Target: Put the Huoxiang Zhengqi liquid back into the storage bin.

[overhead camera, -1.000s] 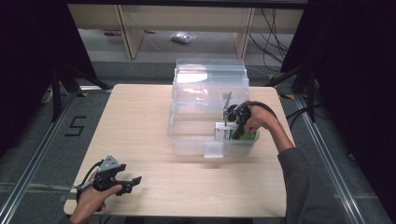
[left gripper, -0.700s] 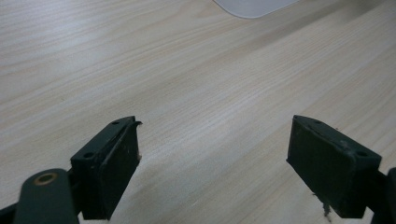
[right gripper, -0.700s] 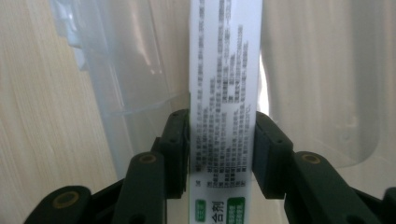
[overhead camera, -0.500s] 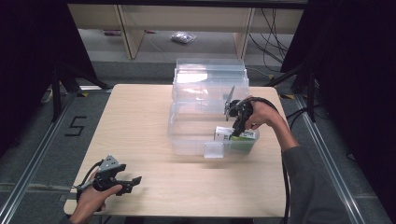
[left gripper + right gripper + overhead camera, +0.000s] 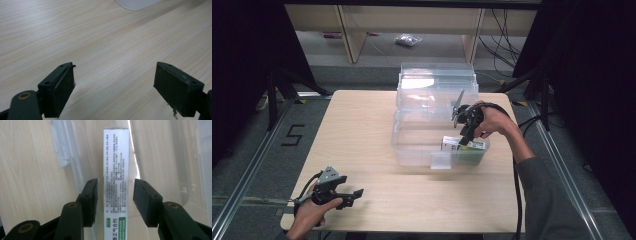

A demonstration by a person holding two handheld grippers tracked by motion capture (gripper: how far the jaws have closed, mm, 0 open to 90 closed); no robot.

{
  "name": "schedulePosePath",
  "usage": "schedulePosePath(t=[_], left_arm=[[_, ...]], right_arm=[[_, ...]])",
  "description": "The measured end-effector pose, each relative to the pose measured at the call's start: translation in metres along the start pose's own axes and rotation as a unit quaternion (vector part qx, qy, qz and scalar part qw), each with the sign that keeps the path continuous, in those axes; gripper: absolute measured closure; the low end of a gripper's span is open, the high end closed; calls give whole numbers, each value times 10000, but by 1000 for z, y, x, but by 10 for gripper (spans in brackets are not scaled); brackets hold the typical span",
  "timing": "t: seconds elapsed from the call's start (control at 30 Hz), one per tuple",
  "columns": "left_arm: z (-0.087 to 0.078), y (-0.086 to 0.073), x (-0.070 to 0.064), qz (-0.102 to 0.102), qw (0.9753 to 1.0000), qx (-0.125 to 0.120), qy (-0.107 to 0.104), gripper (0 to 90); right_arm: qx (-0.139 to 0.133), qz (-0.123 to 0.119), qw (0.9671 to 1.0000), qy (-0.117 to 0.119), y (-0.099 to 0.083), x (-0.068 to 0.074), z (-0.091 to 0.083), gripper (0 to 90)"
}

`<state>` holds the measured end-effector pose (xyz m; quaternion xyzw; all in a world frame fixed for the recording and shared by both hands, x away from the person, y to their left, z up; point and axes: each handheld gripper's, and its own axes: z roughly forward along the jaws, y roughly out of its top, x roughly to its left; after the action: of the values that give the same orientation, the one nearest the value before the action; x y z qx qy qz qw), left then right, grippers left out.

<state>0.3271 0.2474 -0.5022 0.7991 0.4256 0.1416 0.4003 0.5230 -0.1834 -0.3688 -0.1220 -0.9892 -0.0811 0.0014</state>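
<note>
Lifting slightly, the right gripper point(image 5: 463, 137) now sits a touch higher and farther toward the upper part of the frame than a second ago, while the white-and-green box point(image 5: 464, 145) lies where it was, in the right end of the clear bin point(image 5: 412, 150). In the right gripper view the jaws stand apart on either side of that box point(image 5: 116, 170), with a sliver of daylight on each flank, so they bracket it without pinching. My reading is that the box has been set down in the bin and the hand is backing off, though a fresh grab cannot be ruled out.

At the lower left of the high view the left gripper point(image 5: 347, 196) has not shifted; it rests near the front edge of the table point(image 5: 362, 125), and its own view shows the jaws spread wide over bare wood.

Room is tight around the box: the bin's front wall and its small latch tab point(image 5: 440, 160) lie just beside it, and the right wall is close. Straight up is the free way out. The raised lid point(image 5: 437, 82) stands behind, at the upper middle, well apart from the hand.
</note>
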Motion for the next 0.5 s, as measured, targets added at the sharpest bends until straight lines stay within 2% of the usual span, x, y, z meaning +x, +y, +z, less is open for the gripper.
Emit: schedulePosePath(t=[0.1,0.23,0.27,0.37,0.4,0.5], left_arm=[[0,0,0,1,10000,17,5,160],[0,0,0,1,10000,-24,1,160],[0,0,0,2,10000,-1,-4,160],[0,0,0,4,10000,14,-1,160],[-1,0,0,4,10000,16,3,160],[0,0,0,-2,10000,-10,-2,160]], right_arm=[[54,-9,9999,-121,0,0,-2,535],[-73,10,9999,-124,-1,0,-6,509],[-66,130,9998,-138,-2,2,-9,489],[-183,203,9994,-204,-3,0,-11,449],[-140,356,9990,-249,-2,2,-12,448],[-161,365,9989,-240,-3,2,-13,445]])
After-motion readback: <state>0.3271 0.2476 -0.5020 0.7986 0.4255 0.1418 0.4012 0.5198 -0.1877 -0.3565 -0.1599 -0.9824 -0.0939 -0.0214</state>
